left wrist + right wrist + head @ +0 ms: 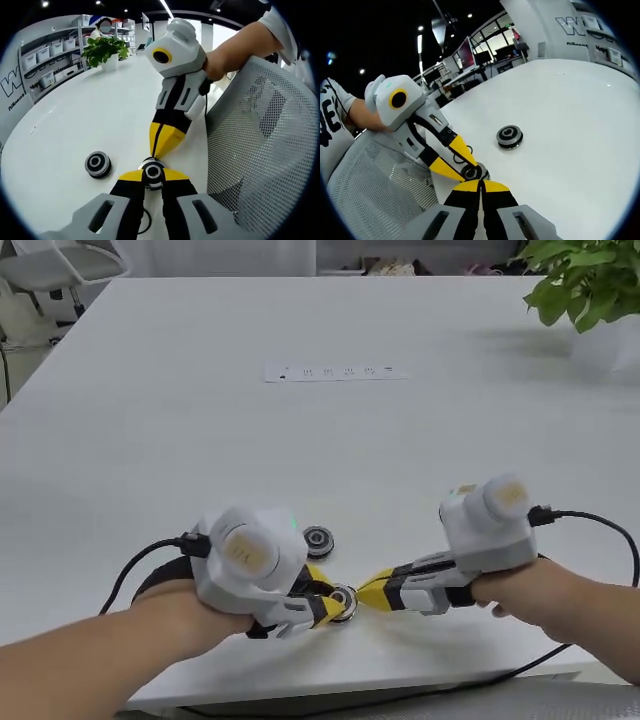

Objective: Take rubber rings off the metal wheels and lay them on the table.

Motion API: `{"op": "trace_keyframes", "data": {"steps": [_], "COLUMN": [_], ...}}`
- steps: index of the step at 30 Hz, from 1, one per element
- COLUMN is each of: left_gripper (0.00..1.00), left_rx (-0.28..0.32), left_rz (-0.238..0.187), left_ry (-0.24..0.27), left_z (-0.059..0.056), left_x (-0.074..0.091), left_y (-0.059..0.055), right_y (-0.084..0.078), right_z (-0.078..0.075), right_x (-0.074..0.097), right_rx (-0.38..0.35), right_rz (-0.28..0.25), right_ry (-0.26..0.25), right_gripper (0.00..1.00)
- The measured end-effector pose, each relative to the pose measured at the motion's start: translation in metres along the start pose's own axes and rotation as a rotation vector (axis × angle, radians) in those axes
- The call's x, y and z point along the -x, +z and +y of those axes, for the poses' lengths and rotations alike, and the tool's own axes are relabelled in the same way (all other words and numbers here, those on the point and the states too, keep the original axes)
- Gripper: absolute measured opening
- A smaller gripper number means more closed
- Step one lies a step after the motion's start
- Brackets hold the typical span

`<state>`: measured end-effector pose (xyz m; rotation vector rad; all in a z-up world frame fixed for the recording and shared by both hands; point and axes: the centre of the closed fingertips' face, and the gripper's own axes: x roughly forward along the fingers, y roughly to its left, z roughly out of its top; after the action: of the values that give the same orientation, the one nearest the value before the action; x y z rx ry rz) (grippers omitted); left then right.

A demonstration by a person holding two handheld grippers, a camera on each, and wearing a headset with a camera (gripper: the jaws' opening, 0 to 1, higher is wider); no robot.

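at the near edge of the white tabletop (420,450), we see the left gripper (153,176) pinching a metal wheel (153,171) between its yellow tips. the right gripper (370,591), its jaws pressed together, meets that wheel's rim tip-first; whether any rubber is caught there we cannot tell. a second wheel (319,538) lies flat just beyond, its dark rubber ring (88,165) on. farther back are a white power strip (335,372) and a potted plant (585,280).
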<state>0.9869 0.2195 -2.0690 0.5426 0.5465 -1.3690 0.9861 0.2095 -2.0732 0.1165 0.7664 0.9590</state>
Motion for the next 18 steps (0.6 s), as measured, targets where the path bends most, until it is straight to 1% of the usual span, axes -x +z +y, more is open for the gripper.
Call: {"op": "trace_keyframes", "data": {"steps": [6, 18], "left_gripper": [0.08, 0.08], "left_rx": [-0.002, 0.001], "left_rz": [0.003, 0.003], "left_ry": [0.003, 0.004], "left_z": [0.0, 0.0], "left_x": [0.0, 0.0], "left_y": [0.0, 0.0], "right_y": [0.001, 0.005], "right_z": [0.0, 0.01], "right_x": [0.0, -0.004], "right_rx": [-0.012, 0.017], "right_rz": [-0.004, -0.002], "right_ry": [0.003, 0.034], "right_gripper": [0.0, 0.0]}}
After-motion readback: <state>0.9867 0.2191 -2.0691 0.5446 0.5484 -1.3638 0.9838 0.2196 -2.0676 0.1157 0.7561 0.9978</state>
